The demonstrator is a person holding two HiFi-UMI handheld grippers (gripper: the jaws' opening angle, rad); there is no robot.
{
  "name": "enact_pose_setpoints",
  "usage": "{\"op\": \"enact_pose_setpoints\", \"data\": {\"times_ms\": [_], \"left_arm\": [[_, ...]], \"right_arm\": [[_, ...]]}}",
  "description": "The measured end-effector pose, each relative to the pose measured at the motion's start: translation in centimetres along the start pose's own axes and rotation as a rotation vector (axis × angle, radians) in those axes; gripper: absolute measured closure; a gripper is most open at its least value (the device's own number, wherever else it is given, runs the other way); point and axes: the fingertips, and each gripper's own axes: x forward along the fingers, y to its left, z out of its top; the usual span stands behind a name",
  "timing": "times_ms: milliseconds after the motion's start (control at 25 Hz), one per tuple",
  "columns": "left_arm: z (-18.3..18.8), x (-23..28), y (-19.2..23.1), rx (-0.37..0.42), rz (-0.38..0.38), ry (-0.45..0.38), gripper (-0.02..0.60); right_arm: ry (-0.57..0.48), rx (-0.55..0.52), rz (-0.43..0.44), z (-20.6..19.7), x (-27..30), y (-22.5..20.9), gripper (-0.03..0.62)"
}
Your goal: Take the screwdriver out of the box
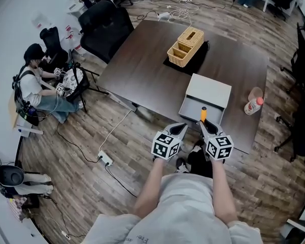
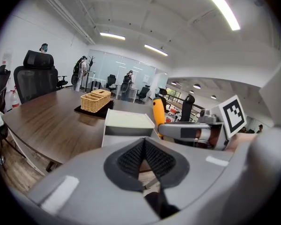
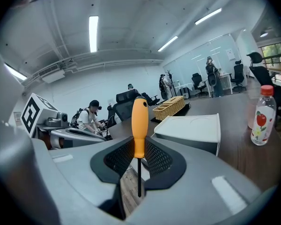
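My right gripper (image 3: 139,154) pinches the screwdriver (image 3: 139,123) at its orange handle, held upright near the white box (image 3: 192,128). My left gripper (image 2: 144,146) is pressed together on nothing.

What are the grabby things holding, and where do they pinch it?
The right gripper holds the screwdriver, jaws pinching the bottom of its orange handle. The left gripper holds nothing.

Our head camera looks steeply down from above onto the dark brown rectangular wooden table (image 1: 142,65), with the white rectangular box (image 1: 209,91) at its near edge. Our left gripper view looks low and nearly level across the tabletop from close by the box, and our right gripper view does likewise. All three share the box and the woven tan wicker basket (image 1: 185,46) behind it.
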Motion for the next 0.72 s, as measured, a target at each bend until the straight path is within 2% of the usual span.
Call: {"op": "enact_pose_setpoints", "data": {"times_ms": [720], "left_arm": [[-0.36,-0.79,-0.03,-0.009,-0.004,-0.003,0.528]], "right_arm": [[0.007,0.004,0.003,-0.45,-0.27,0.82,0.523]]}}
